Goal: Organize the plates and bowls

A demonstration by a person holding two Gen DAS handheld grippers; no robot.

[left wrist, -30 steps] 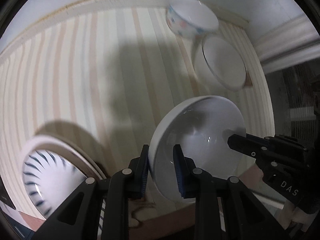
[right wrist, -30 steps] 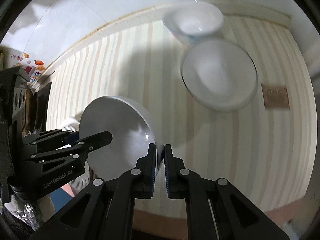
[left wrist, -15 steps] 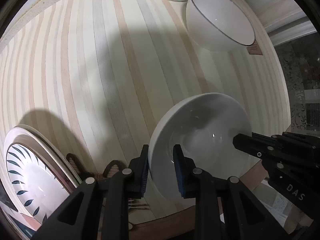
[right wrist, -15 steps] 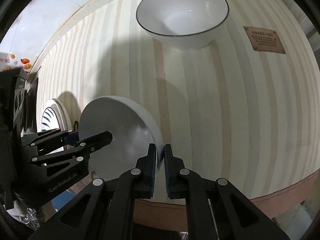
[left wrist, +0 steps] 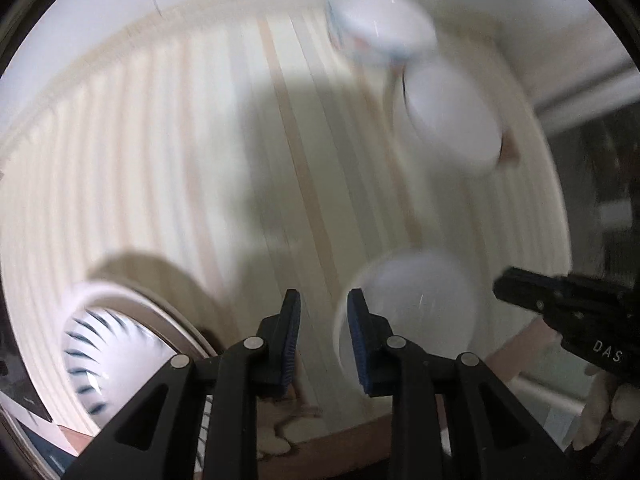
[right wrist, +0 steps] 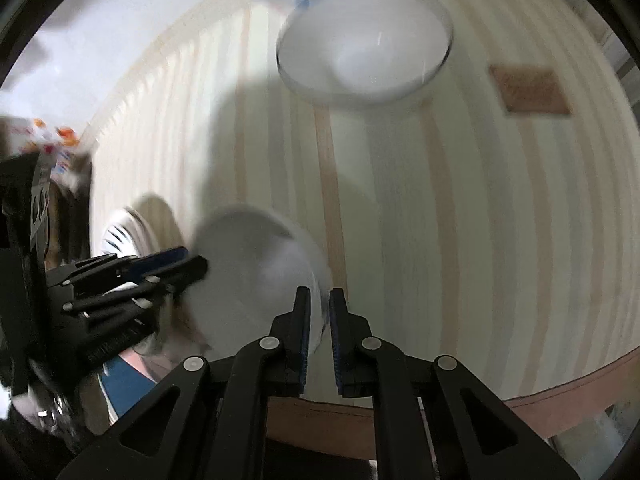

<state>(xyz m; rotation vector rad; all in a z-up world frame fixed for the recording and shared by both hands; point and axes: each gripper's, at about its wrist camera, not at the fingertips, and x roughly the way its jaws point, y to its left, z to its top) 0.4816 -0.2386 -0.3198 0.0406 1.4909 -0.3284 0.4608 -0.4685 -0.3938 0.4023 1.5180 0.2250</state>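
Striped cream tablecloth (right wrist: 460, 208), white wall (left wrist: 100, 20) behind, dim light.

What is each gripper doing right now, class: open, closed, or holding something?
Left gripper: opening, nothing between its pads; the plain white bowl sits just outside them.
Right gripper: opening, the same bowl's rim between its pads, seemingly no longer pinched.

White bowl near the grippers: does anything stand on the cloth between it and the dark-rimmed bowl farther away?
Nothing visible does. Between the white bowl and the dark-rimmed bowl lies only bare striped cloth.
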